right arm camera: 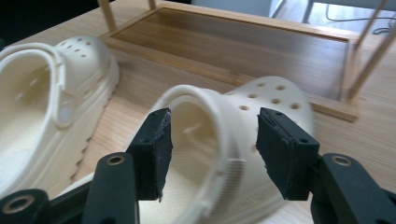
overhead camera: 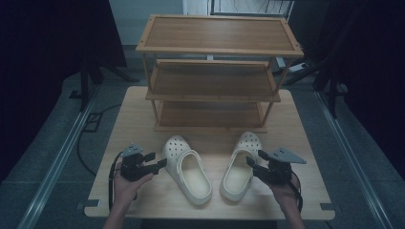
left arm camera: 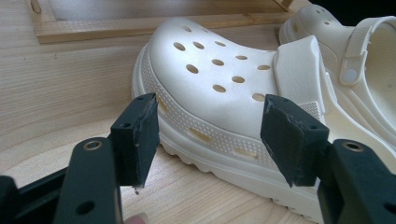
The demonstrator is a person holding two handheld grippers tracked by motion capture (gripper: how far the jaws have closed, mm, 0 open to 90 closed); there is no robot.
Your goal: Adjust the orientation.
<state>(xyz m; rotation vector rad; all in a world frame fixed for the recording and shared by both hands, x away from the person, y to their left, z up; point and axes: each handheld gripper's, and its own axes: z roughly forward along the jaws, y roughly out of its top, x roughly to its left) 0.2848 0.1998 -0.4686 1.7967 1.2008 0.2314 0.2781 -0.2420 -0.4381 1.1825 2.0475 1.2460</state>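
Tongs are being held wide open, nothing gripped: left tongs (overhead camera: pixel 161 162) beside one clog (overhead camera: pixel 187 169), right tongs (overhead camera: pixel 255 158) at the other clog (overhead camera: pixel 240 166); two clogs are being counted, one rack (overhead camera: pixel 217 71).

Two clogs and a rack crowd the table's middle; the edges lie open.

From table centre in the high view, the rack (overhead camera: pixel 217 71) blocks twelve o'clock, its legs on the table (overhead camera: pixel 305 143) and its three shelves bare. The left clog (overhead camera: pixel 187 168) lies toward seven o'clock and the right clog (overhead camera: pixel 242 164) toward five, toes just short of the rack's bottom frame, with a bare wedge of wood between them widening toward six. The left gripper (overhead camera: pixel 161 163), jaws apart, sits just beside the left clog's outer side; the right gripper (overhead camera: pixel 252 159), jaws apart, is at the right clog's rim. Bare strips run at nine and three o'clock.
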